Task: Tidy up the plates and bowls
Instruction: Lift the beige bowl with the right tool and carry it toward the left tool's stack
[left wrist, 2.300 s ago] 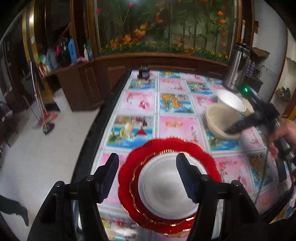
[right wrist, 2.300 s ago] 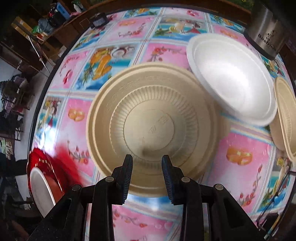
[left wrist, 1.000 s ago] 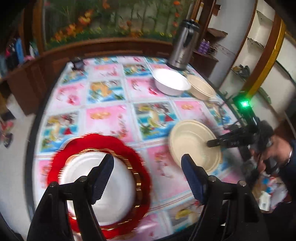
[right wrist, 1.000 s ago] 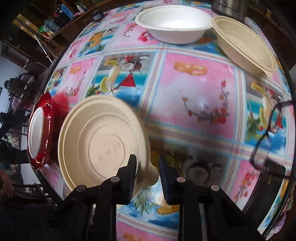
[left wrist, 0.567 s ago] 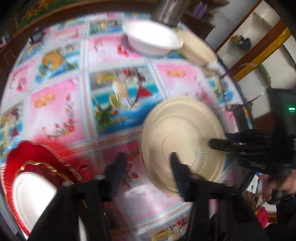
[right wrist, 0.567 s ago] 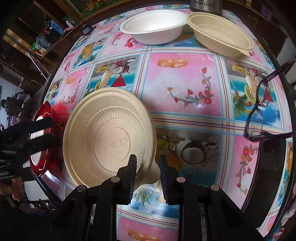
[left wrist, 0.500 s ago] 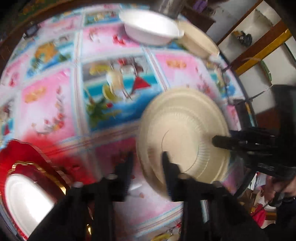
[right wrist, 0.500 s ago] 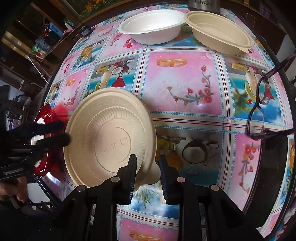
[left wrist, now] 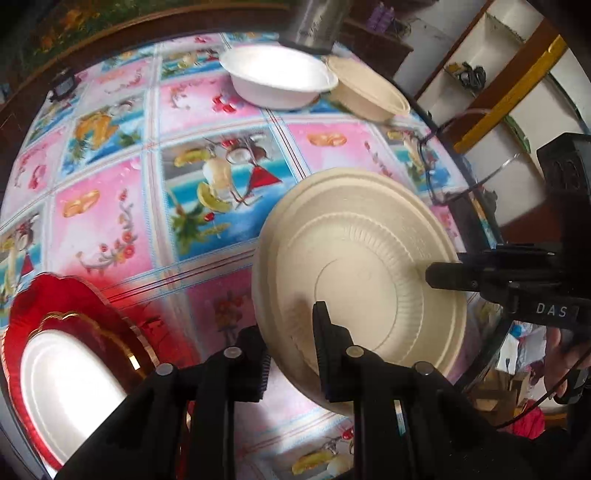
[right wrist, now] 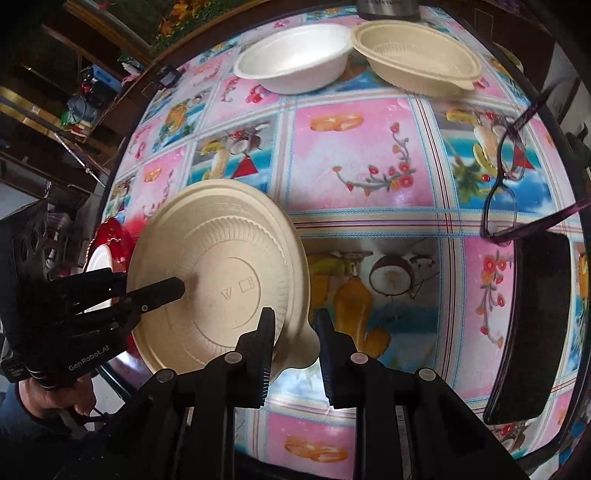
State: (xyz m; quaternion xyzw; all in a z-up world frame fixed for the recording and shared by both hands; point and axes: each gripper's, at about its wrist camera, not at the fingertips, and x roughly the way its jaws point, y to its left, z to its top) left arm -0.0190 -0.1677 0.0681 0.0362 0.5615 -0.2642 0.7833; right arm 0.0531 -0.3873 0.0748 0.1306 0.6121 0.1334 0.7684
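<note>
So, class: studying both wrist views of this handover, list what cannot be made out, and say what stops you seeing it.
- Beige bowl rim, left wrist view: the left gripper fingers cover where they grip.
- Bowl's tab, right wrist view: the right gripper hides the contact.
- White plate on the red plate: cut off by the frame edge.
- Steel flask: only its base shows.
- Moulded marks in the bowl's centre: too small to read.

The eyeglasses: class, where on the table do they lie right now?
In the right wrist view the eyeglasses lie near the table's right edge, just beyond a flat black object and nearer than the beige bowl.
</note>
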